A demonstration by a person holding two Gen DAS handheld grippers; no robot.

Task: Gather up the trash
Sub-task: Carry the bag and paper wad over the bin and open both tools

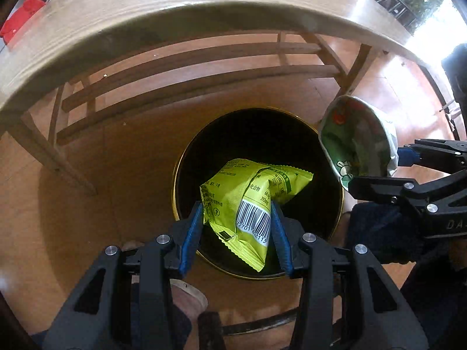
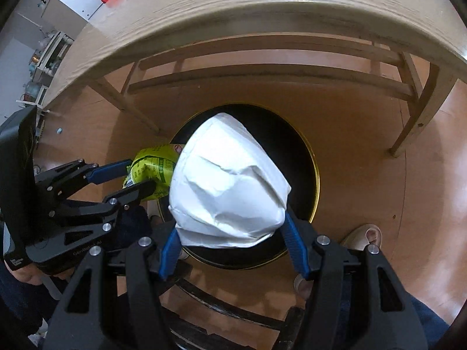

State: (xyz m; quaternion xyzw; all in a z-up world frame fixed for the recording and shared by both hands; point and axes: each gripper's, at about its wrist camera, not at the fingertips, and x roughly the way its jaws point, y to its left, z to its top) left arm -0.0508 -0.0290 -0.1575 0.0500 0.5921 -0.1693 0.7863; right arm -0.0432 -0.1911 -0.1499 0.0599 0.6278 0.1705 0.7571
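My left gripper (image 1: 237,221) is shut on a yellow-green snack wrapper (image 1: 248,201) with a barcode, held over the mouth of a black bin with a gold rim (image 1: 186,157). My right gripper (image 2: 230,233) is shut on a crumpled paper bowl (image 2: 230,186), white outside, held over the same bin (image 2: 309,175). In the left wrist view the bowl (image 1: 356,143) shows its green printed inside at the right, gripped by the right gripper (image 1: 388,166). In the right wrist view the left gripper (image 2: 131,178) and wrapper (image 2: 151,166) are at the left.
A light wooden table (image 1: 175,14) spans the top, with its legs and rails (image 1: 189,67) just beyond the bin. A red object (image 1: 20,23) lies on the table at left. Wooden floor (image 2: 364,134) surrounds the bin. A person's feet (image 2: 364,236) stand near it.
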